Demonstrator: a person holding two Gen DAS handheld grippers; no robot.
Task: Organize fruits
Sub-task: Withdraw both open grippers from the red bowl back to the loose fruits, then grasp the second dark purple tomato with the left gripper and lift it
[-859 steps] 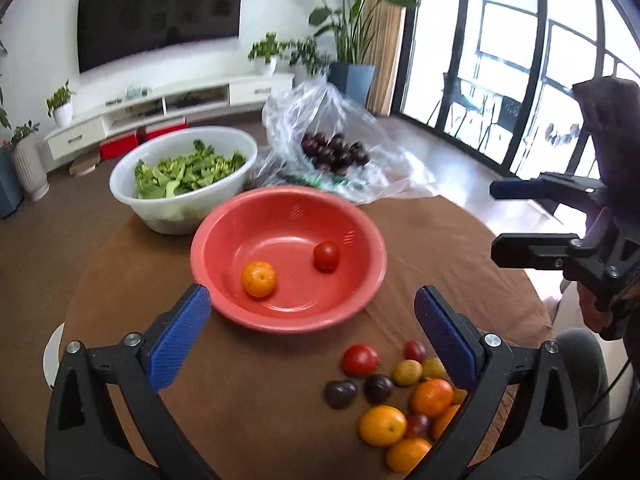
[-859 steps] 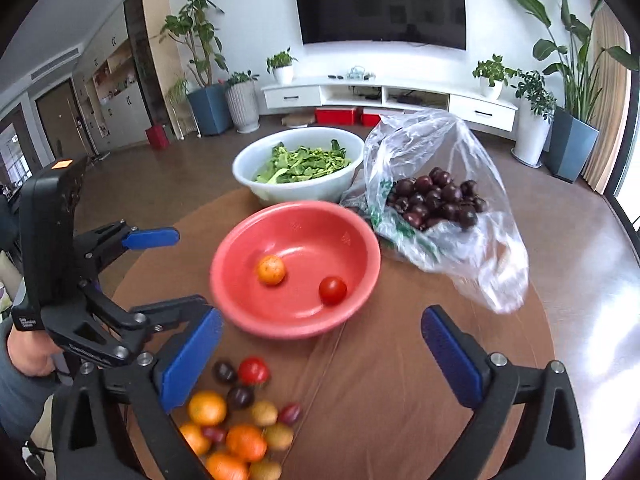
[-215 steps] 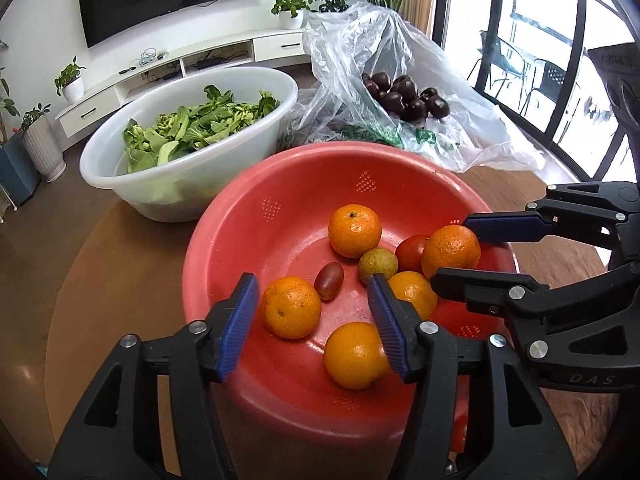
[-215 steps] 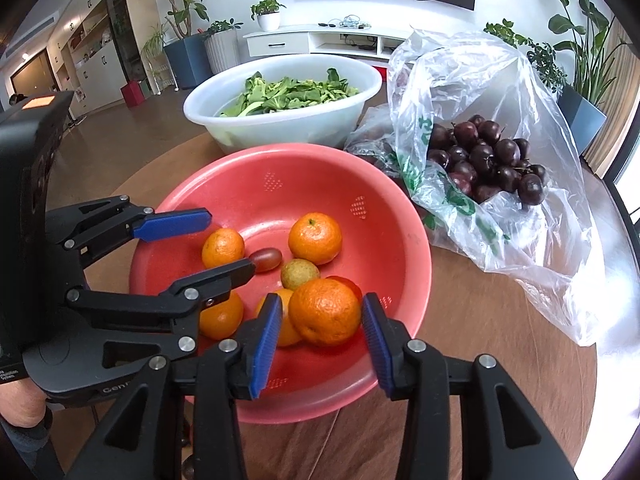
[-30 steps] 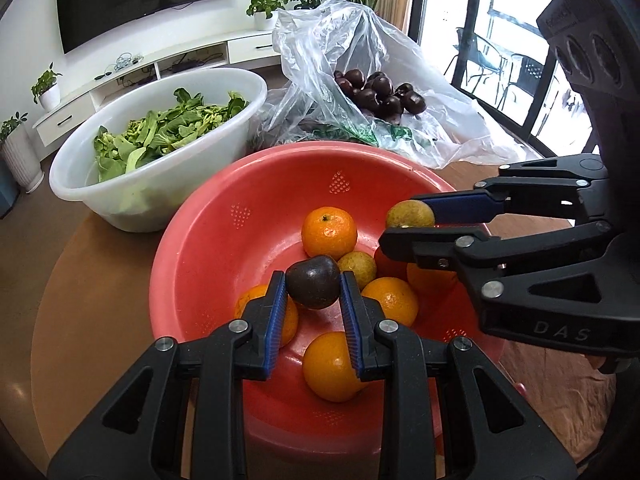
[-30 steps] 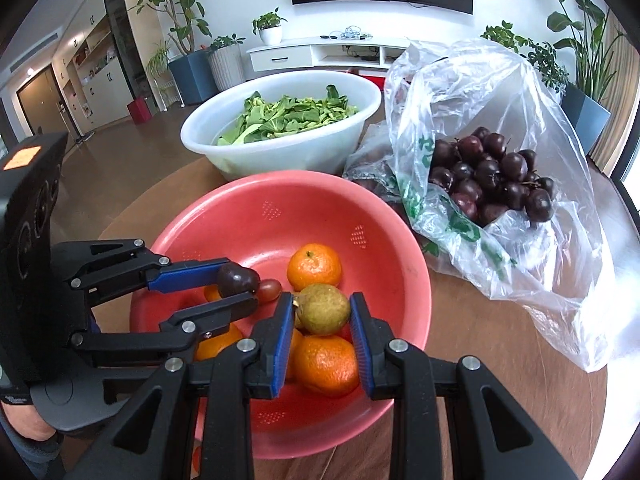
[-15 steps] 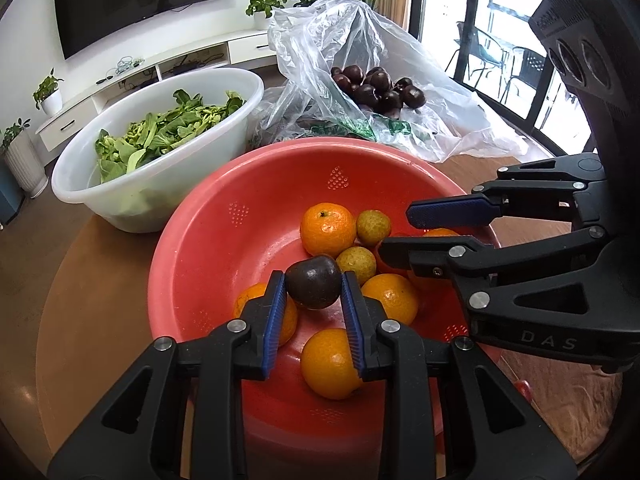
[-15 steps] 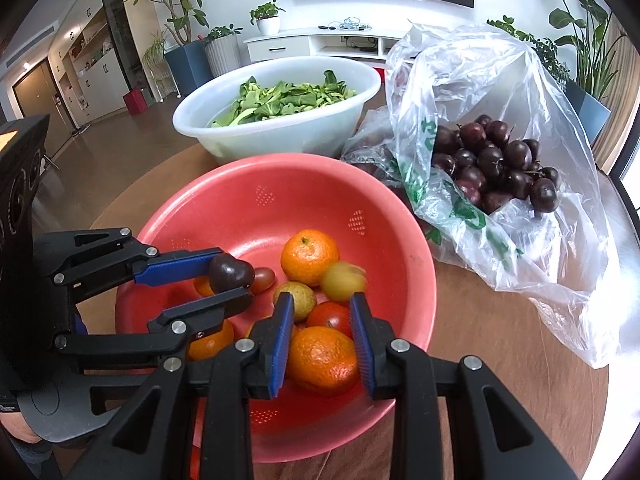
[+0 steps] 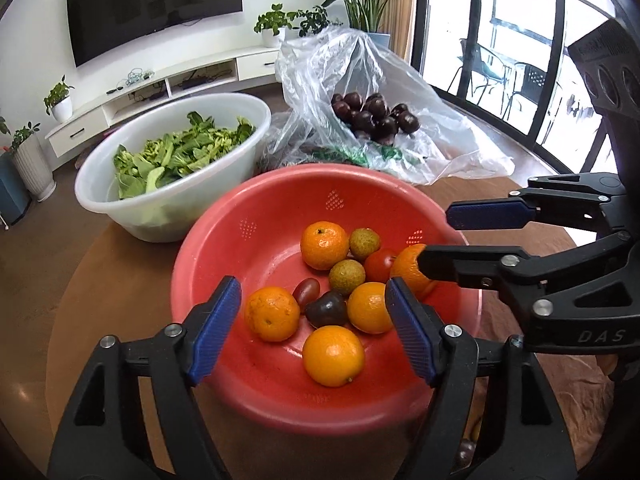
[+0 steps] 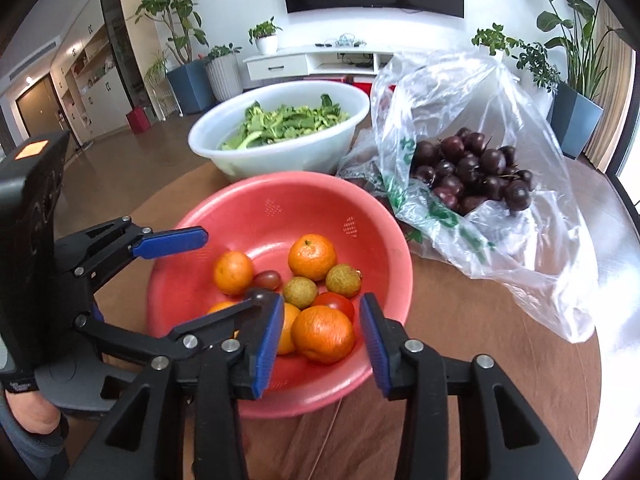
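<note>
The red bowl (image 9: 192,248) (image 10: 392,232) holds several oranges, a red tomato (image 9: 380,266), a small grape tomato (image 9: 306,290), two greenish-yellow fruits (image 9: 364,242) (image 10: 343,280) and a dark plum (image 9: 326,310). My left gripper (image 9: 312,286) (image 10: 230,264) hangs over the bowl's near side. Its jaws are opening wide, with nothing between the pads; the plum lies loose in the bowl below them. My right gripper (image 10: 322,300) (image 9: 434,236) hovers over the bowl's right part above an orange (image 10: 322,334). Its jaws are opening too and hold nothing.
A white bowl of leafy greens (image 9: 168,208) (image 10: 280,152) stands behind the red bowl. A clear plastic bag of dark plums (image 9: 372,116) (image 10: 472,172) lies at the back right. All rest on a round brown table (image 9: 120,280). A loose fruit (image 9: 464,450) shows below the bowl's front.
The left gripper opened and the dark plum dropped into the bowl. The right gripper, having let go of the greenish fruit, opened wider. Both grippers drew back a little.
</note>
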